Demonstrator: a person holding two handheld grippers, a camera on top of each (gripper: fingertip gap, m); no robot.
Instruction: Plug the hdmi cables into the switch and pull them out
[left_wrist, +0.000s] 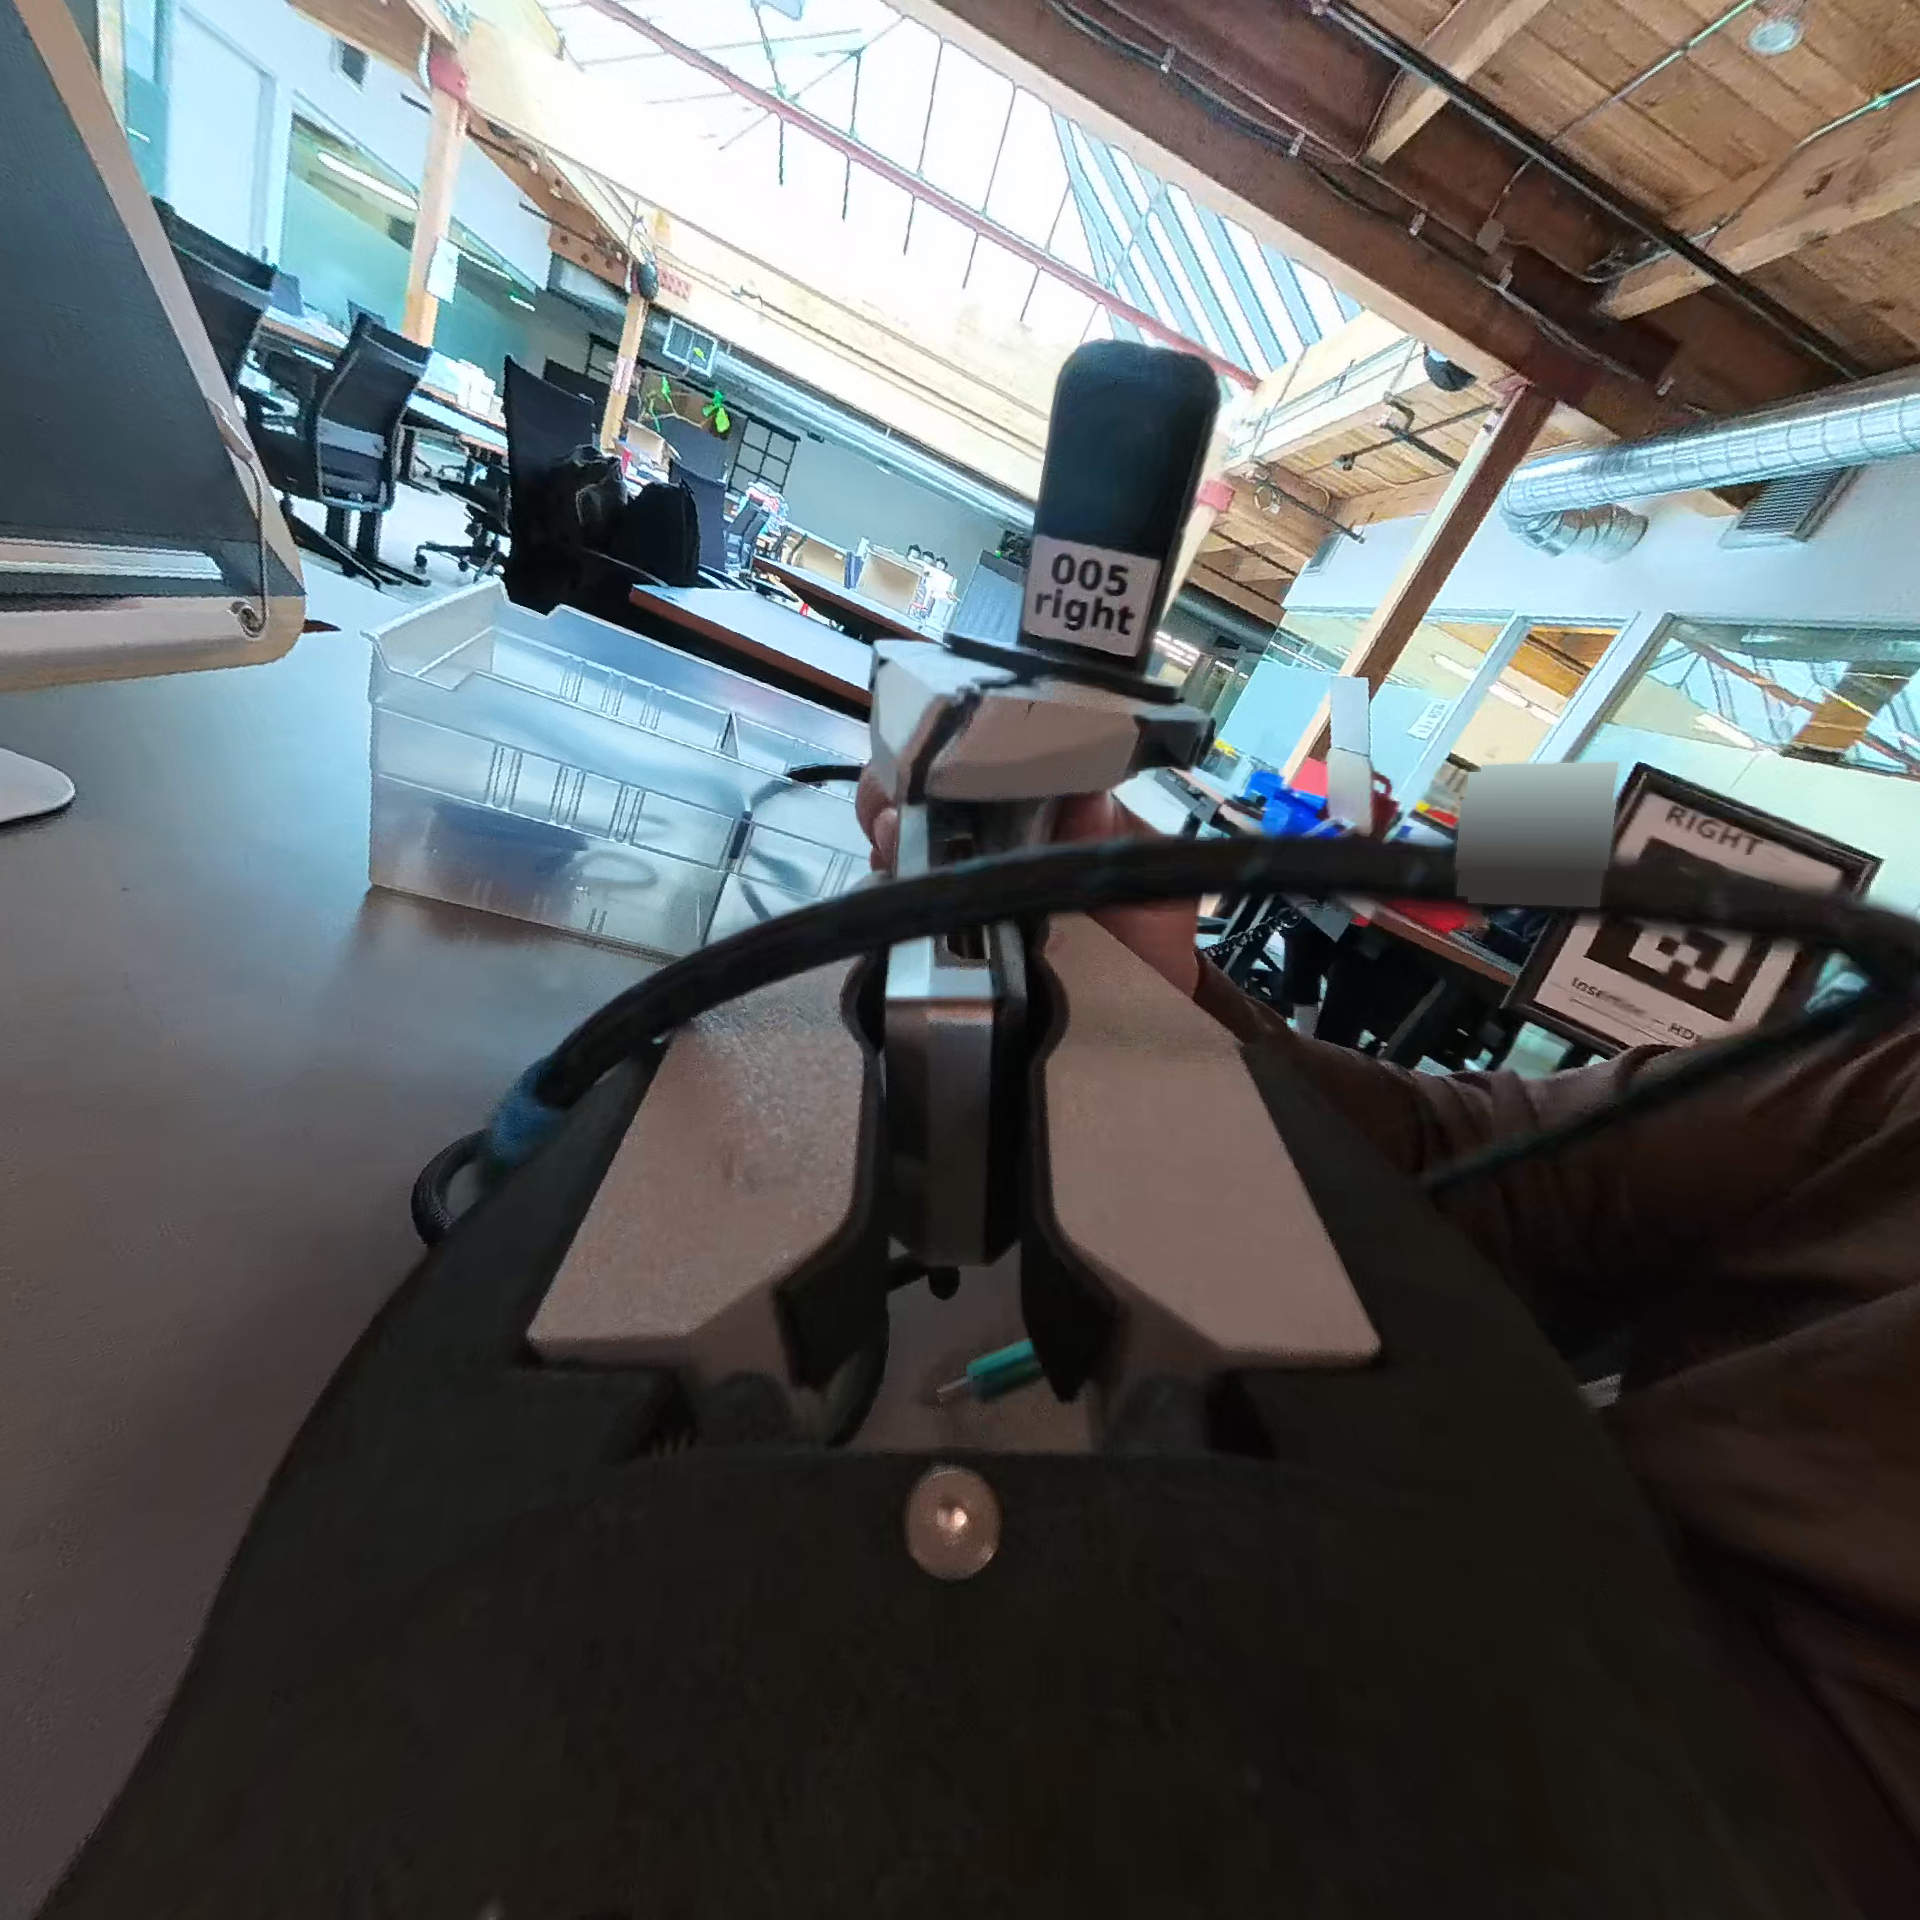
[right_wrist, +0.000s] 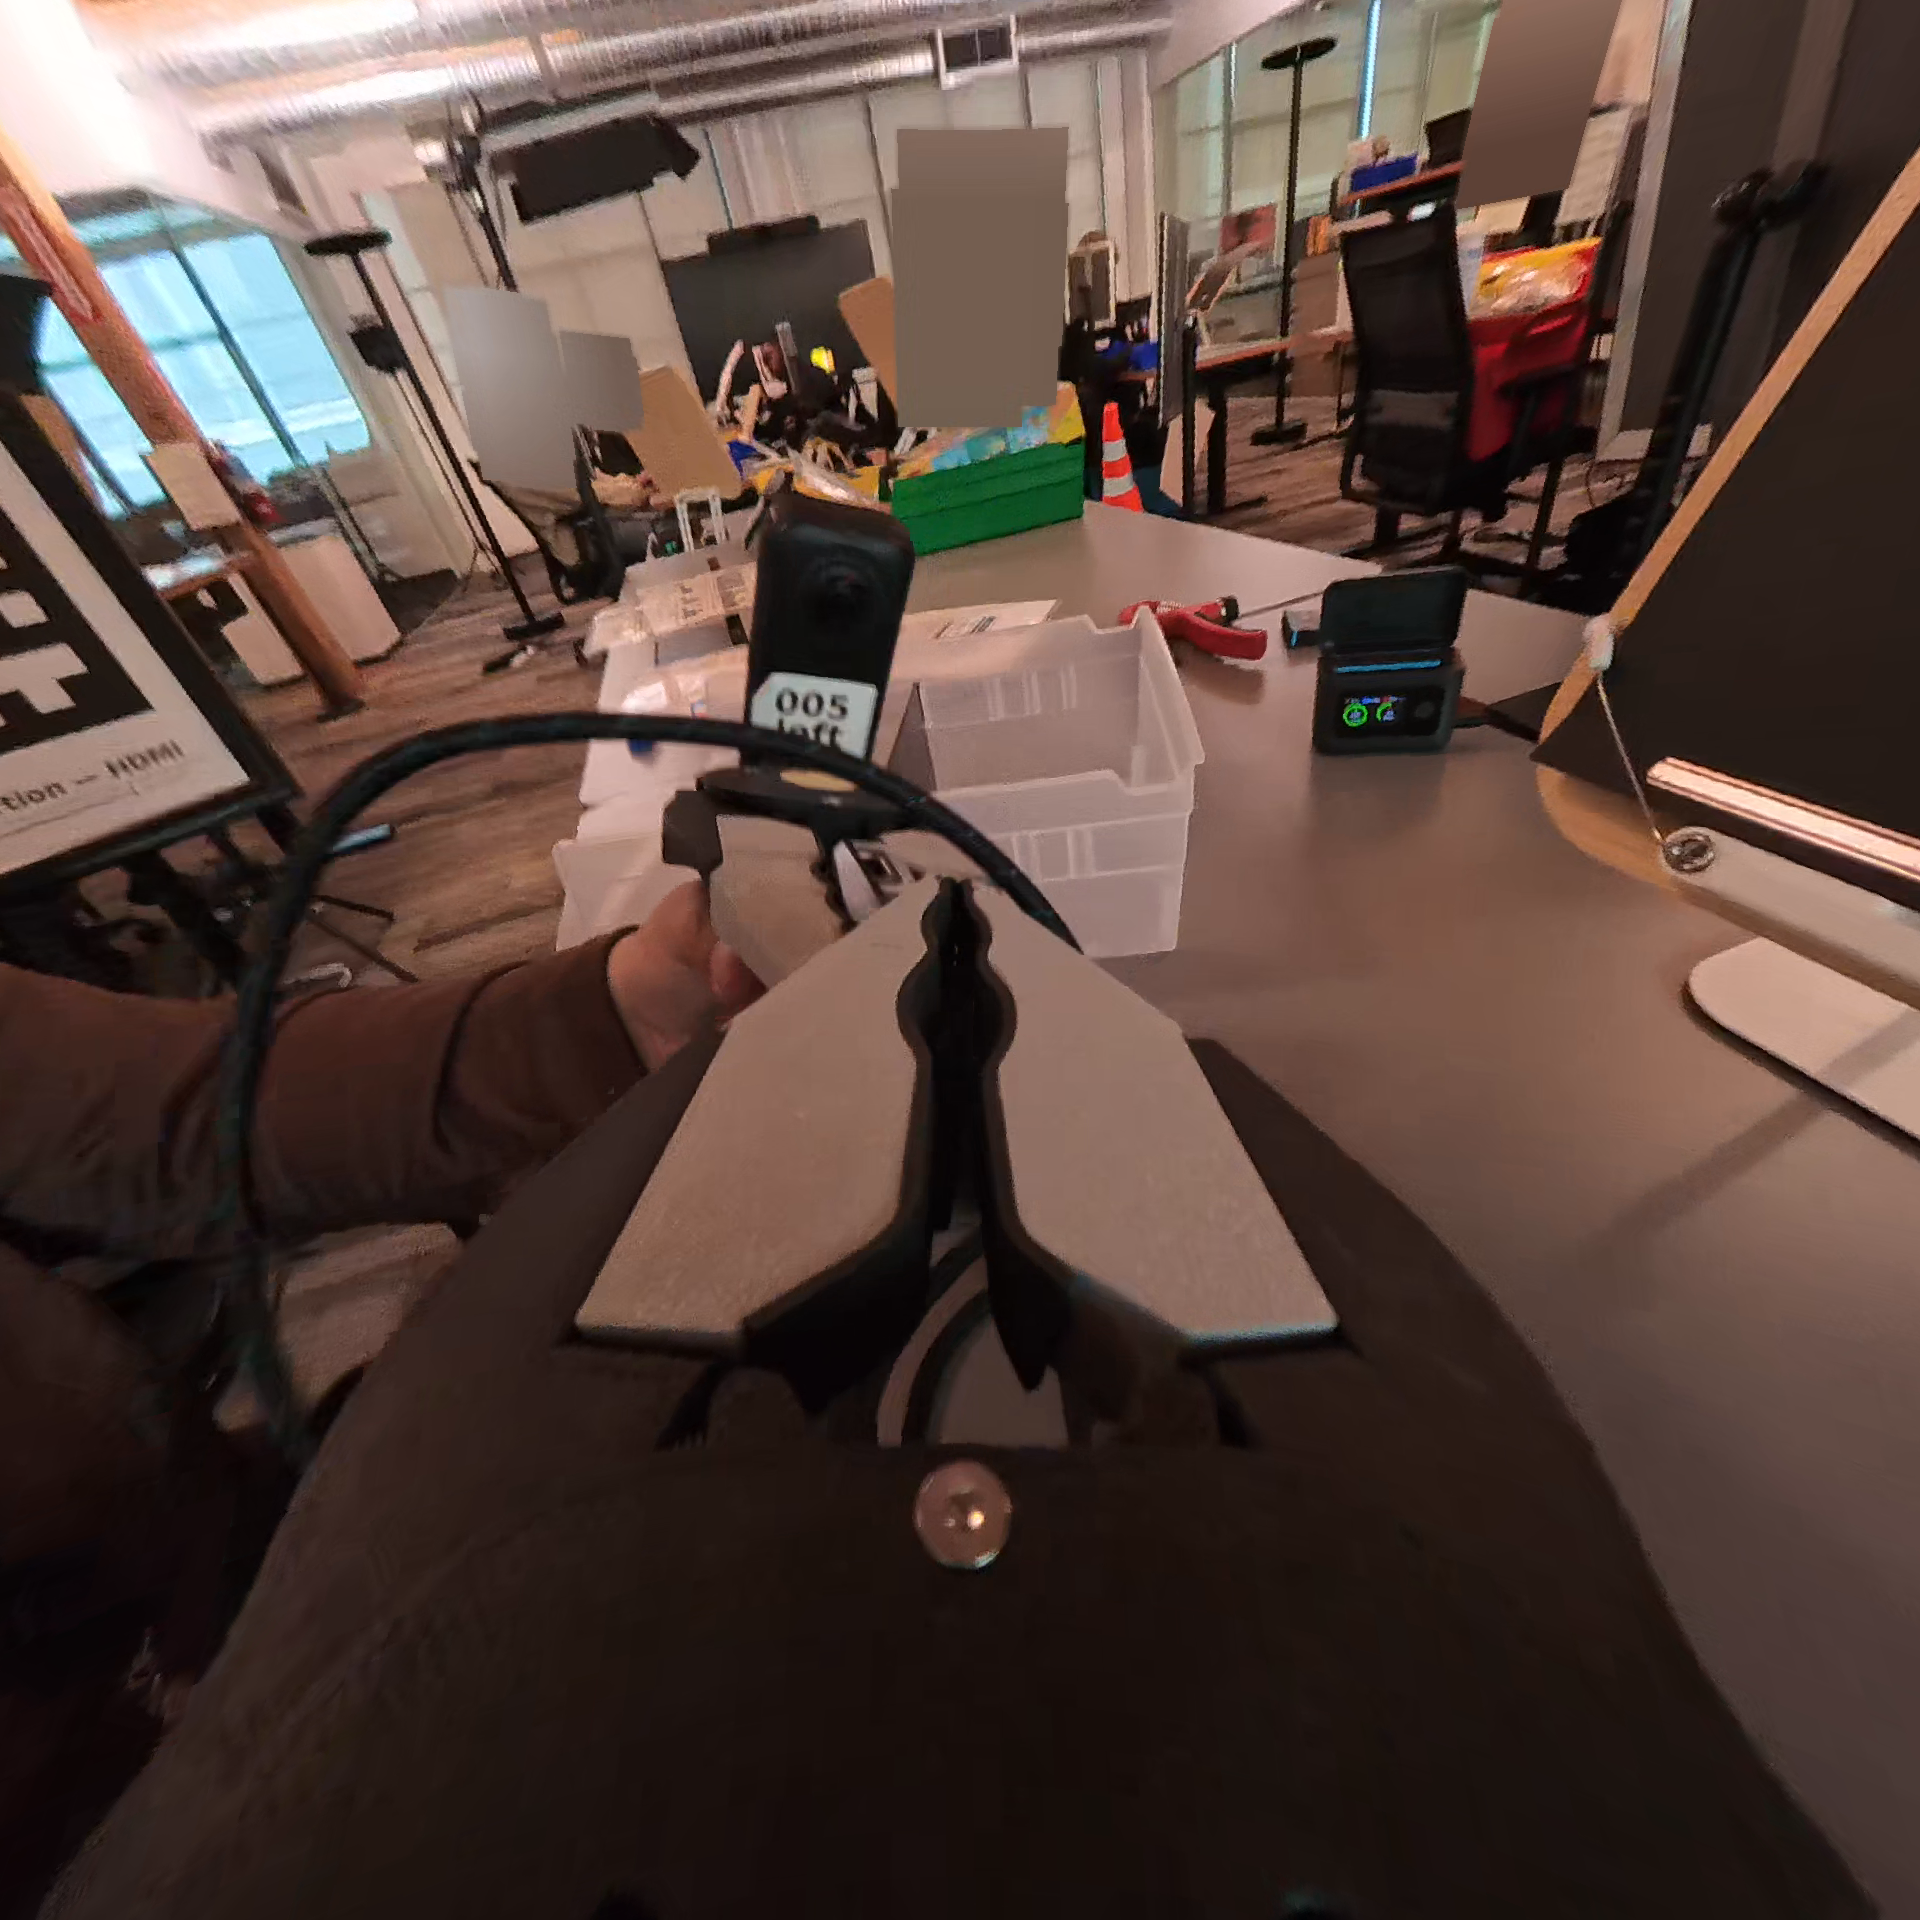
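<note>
- Centre of the left wrist view: the left gripper (left_wrist: 951, 1049) has its jaws closed on a grey switch (left_wrist: 935, 1122) held upright between them
- Black hdmi cable (left_wrist: 1039, 868) arcs across the middle, just beyond the fingertips
- Centre of the right wrist view: the right gripper (right_wrist: 956, 914) is pressed shut; whether anything is pinched is unclear
- Clear plastic bin (right_wrist: 1060, 769) sits upper centre on the grey table (right_wrist: 1403, 1039)

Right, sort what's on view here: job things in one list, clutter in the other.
For the job:
- switch, clamped in the left gripper
- black cable
- right gripper

Just lying about:
- clear bin
- red pliers
- small screen device
- monitor
- framed sign
- orange cone
</note>
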